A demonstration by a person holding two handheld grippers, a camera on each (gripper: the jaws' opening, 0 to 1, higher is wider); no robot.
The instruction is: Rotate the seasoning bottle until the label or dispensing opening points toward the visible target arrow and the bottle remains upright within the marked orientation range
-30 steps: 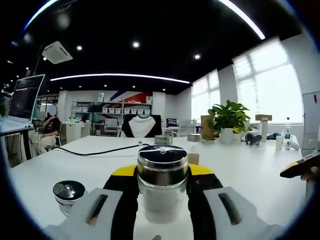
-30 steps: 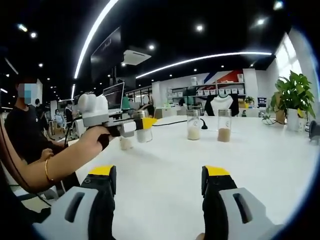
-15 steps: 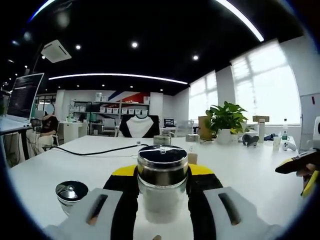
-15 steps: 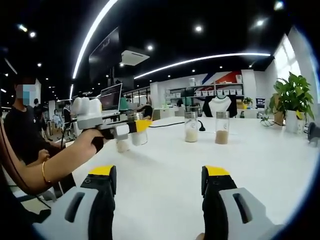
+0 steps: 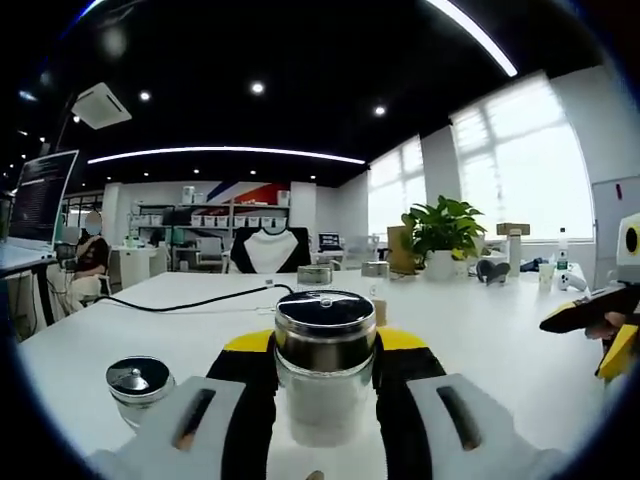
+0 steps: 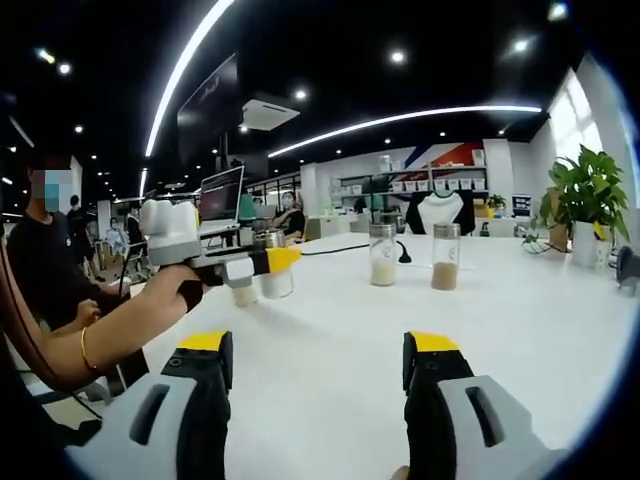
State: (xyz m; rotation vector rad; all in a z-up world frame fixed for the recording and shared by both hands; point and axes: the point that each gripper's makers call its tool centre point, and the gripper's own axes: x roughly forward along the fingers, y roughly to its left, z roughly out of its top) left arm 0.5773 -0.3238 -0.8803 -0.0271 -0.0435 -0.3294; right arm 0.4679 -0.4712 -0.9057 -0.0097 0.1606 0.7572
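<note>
The seasoning bottle [image 5: 325,375] is a clear glass jar with a steel lid. It stands upright between the black, yellow-tipped jaws of my left gripper [image 5: 325,345], which is shut on it just above the white table [image 5: 500,340]. From the right gripper view, the left gripper [image 6: 270,262] is held out in a person's hand, with the bottle [image 6: 278,282] at its tip. My right gripper [image 6: 318,365] is open over bare table with nothing between its jaws. It also enters the left gripper view as the right gripper [image 5: 590,312] at the right edge.
A low jar with a metal lid [image 5: 138,385] stands on the table left of the held bottle. Two tall glass bottles [image 6: 383,255] [image 6: 445,257] partly filled with powder stand mid-table. A black cable [image 5: 200,300] and a potted plant [image 5: 440,230] lie farther back.
In the right gripper view the left gripper and its bottle have drifted a little left and down. The right gripper has come further into the left gripper view.
</note>
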